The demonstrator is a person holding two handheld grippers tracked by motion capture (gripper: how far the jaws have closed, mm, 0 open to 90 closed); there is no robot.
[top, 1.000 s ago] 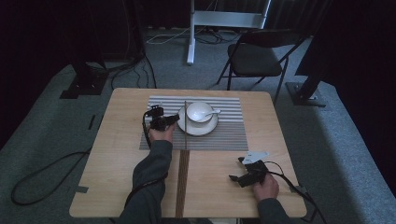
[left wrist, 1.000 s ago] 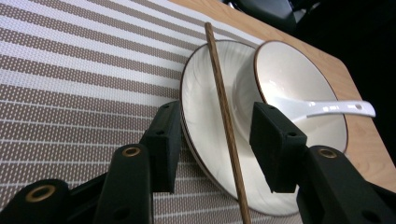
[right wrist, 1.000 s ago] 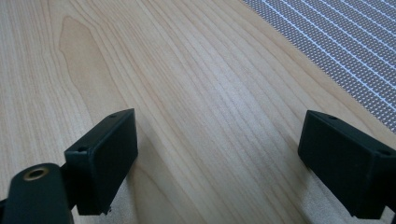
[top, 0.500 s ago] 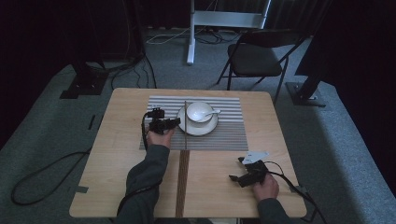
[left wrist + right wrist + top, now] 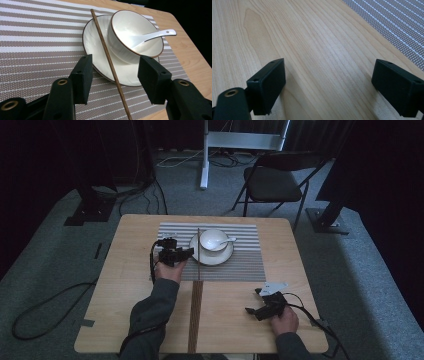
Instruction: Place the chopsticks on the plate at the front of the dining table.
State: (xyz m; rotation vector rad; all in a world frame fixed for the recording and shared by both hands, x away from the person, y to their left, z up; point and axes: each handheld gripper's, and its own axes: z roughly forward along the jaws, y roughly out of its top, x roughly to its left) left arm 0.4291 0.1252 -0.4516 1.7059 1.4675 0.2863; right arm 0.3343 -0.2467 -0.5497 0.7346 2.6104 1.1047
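Observation:
A white bowl (image 5: 214, 239) with a white spoon (image 5: 223, 241) in it stands on a white saucer (image 5: 218, 257), on a striped placemat (image 5: 245, 265). A brown chopstick (image 5: 199, 255) lies across the saucer's left rim (image 5: 87, 37) and runs toward the person. My left gripper (image 5: 186, 253) sits just left of the saucer. Its jaws have just been opening and stand open; the chopstick (image 5: 110, 62) lies between them, untouched, in the left gripper view (image 5: 116, 61). My right gripper (image 5: 252, 301) rests open on bare wood at the table's near right (image 5: 329, 72).
A dark brown strip (image 5: 195, 320) runs down the table's middle toward the near edge. A small white tag (image 5: 273, 285) lies just beyond the right gripper. Beyond the table stand a folding chair (image 5: 272, 182) and a white stand (image 5: 205, 155); cables cross the carpet.
The left gripper has drawn back a little toward the person and its jaws have widened around the chopstick. The chopstick stays on the saucer. The right gripper has not moved.

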